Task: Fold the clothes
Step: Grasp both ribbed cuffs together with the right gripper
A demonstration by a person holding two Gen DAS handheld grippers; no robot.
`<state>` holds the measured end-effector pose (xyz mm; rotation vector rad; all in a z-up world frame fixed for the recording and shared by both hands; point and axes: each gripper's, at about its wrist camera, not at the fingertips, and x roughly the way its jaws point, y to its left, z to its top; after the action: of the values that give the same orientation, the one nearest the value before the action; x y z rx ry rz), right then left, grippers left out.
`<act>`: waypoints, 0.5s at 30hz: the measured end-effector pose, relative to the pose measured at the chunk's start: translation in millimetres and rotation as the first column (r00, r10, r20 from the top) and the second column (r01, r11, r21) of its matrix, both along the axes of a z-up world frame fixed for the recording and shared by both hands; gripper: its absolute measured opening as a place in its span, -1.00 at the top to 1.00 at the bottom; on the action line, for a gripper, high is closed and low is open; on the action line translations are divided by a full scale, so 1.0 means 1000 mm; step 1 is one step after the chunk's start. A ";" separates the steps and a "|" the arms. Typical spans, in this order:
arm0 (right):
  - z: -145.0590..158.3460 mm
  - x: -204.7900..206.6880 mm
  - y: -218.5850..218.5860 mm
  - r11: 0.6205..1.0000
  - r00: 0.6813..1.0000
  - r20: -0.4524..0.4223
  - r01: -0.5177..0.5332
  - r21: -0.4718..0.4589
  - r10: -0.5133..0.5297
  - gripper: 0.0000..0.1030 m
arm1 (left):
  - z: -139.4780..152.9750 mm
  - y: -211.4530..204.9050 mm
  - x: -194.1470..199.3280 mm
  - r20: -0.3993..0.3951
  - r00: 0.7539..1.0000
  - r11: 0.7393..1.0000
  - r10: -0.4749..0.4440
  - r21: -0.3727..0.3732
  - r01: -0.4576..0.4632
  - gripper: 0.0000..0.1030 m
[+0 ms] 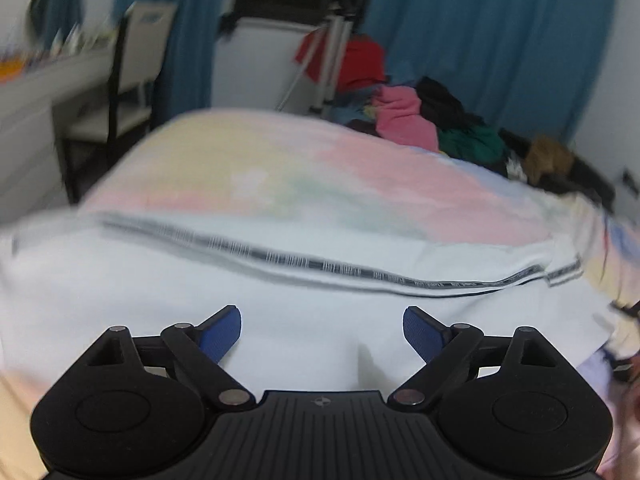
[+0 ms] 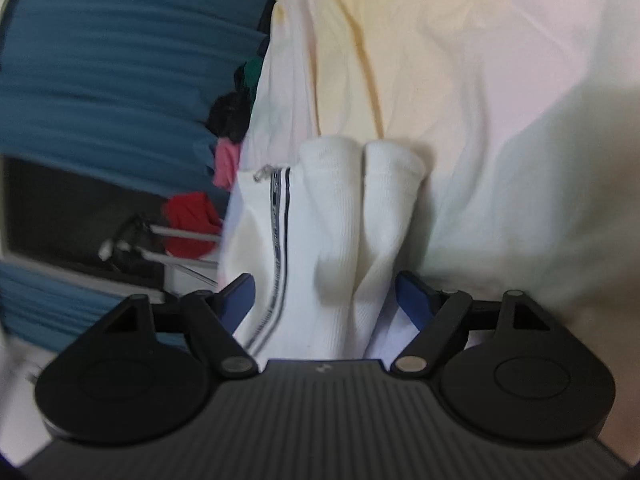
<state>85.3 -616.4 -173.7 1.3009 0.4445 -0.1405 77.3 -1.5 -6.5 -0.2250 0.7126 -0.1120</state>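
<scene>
A white zip-up garment (image 1: 280, 312) with a dark-striped zipper (image 1: 360, 272) lies spread over a pastel bedsheet (image 1: 280, 168). My left gripper (image 1: 322, 328) hovers just over its white cloth, open, with nothing between the blue fingers (image 1: 224, 332). In the right wrist view a bunched part of the same garment (image 2: 332, 220), with two ribbed cuff-like ends (image 2: 328, 160) and the zipper (image 2: 278, 240), runs between the wide-apart fingers of my right gripper (image 2: 324, 296), which is open. The pads do not press the cloth.
A heap of mixed clothes (image 1: 420, 116), pink, black, green and brown, sits at the bed's far right. A red cloth (image 1: 360, 64) hangs on a tripod (image 1: 320, 64) behind it. A chair (image 1: 132, 80) and desk (image 1: 40, 88) stand left; blue curtains (image 1: 480, 40) behind.
</scene>
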 end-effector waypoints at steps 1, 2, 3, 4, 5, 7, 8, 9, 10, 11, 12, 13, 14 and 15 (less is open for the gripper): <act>0.002 0.005 0.003 0.999 1.000 -0.002 -0.006 -0.031 0.006 -0.57 | -0.002 0.001 -0.001 0.011 1.000 1.000 0.007 -0.006 -0.007 -0.74; 0.004 0.010 0.006 0.998 1.000 -0.005 -0.012 -0.063 0.012 -0.57 | -0.004 0.001 0.000 0.020 1.000 1.000 0.020 0.011 -0.020 -0.74; 0.006 0.015 0.008 0.995 1.000 -0.007 -0.018 -0.094 0.018 -0.57 | -0.006 -0.001 0.001 0.032 0.999 0.999 0.026 0.031 -0.027 -0.74; 0.007 0.020 0.011 0.992 1.000 -0.010 -0.024 -0.126 0.023 -0.58 | -0.007 -0.003 0.003 0.045 0.999 0.998 0.029 0.051 -0.031 -0.74; 0.010 0.024 0.012 0.989 1.000 -0.003 -0.020 -0.146 0.020 -0.58 | -0.009 -0.004 0.004 0.059 0.998 0.997 0.031 0.070 -0.035 -0.74; 0.020 0.024 0.010 0.988 0.998 0.068 0.019 -0.155 -0.009 -0.58 | -0.015 -0.007 0.009 0.064 0.997 0.994 0.047 0.098 -0.053 -0.74; 0.027 0.024 0.007 0.986 0.993 0.117 0.032 -0.161 -0.013 -0.58 | -0.021 -0.008 0.012 0.048 0.997 0.992 0.065 0.102 -0.070 -0.75; 0.035 0.025 0.004 0.984 0.988 0.156 0.044 -0.172 -0.016 -0.58 | -0.027 -0.009 0.015 0.032 0.996 0.991 0.083 0.107 -0.086 -0.75; 0.042 0.023 0.004 0.981 0.982 0.190 0.057 -0.185 -0.021 -0.58 | -0.033 -0.009 0.018 0.015 0.995 0.988 0.101 0.112 -0.102 -0.75; 0.047 0.022 0.005 0.979 0.977 0.213 0.064 -0.196 -0.021 -0.58 | -0.037 -0.010 0.021 0.004 0.994 0.986 0.109 0.125 -0.109 -0.75; 0.047 0.024 0.005 0.977 0.977 0.213 0.059 -0.206 -0.014 -0.58 | -0.041 -0.012 0.025 -0.006 0.994 0.984 0.113 0.141 -0.111 -0.75; 0.046 0.027 0.006 0.975 0.980 0.197 0.046 -0.218 -0.002 -0.58 | -0.044 -0.013 0.029 -0.016 0.993 0.981 0.117 0.156 -0.113 -0.75; 0.045 0.030 0.007 0.972 0.983 0.182 0.033 -0.231 0.009 -0.58 | -0.047 -0.013 0.032 -0.033 0.992 0.980 0.121 0.163 -0.114 -0.76; 0.041 0.034 0.007 0.972 0.987 0.160 0.015 -0.236 0.024 -0.58 | -0.050 -0.014 0.036 -0.052 0.991 0.979 0.125 0.166 -0.115 -0.77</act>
<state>119.3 -609.1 -132.6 1.0672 0.2822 -0.0806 113.7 -15.2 -56.9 -0.1150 0.7641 0.0691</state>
